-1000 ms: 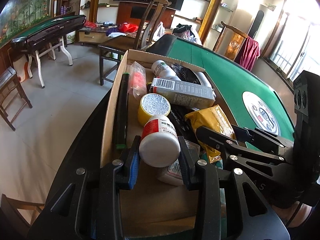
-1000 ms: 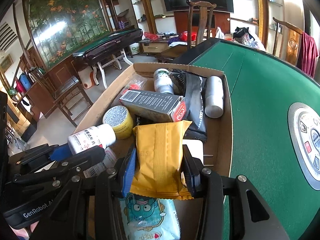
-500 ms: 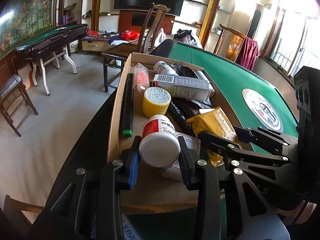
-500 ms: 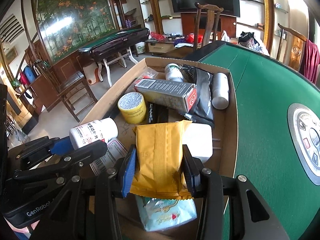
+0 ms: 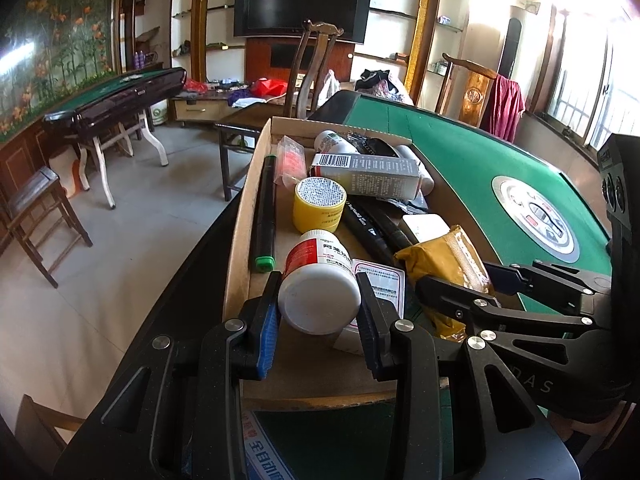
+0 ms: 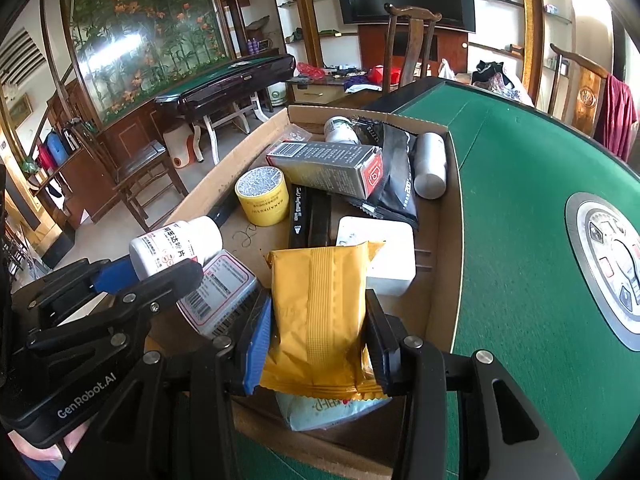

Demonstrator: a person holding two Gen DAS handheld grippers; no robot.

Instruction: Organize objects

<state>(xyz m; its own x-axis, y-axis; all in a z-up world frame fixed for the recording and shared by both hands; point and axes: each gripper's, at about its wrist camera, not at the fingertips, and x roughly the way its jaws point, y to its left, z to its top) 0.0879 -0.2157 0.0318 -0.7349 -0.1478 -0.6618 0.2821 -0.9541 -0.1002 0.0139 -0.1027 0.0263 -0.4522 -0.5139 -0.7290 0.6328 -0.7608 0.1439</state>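
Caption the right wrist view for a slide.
Right hand-held gripper clamps a yellow snack packet over a cluttered cardboard box.

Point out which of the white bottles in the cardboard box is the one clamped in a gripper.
The white bottle with the red label, its white cap toward the camera, clamped in the left gripper. The other white bottle lies free at the box's far end.

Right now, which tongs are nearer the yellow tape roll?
Left. The left tongs, gripping the white pill bottle, sit just in front of the yellow tape roll; the right tongs, holding the yellow packet, are off to its right.
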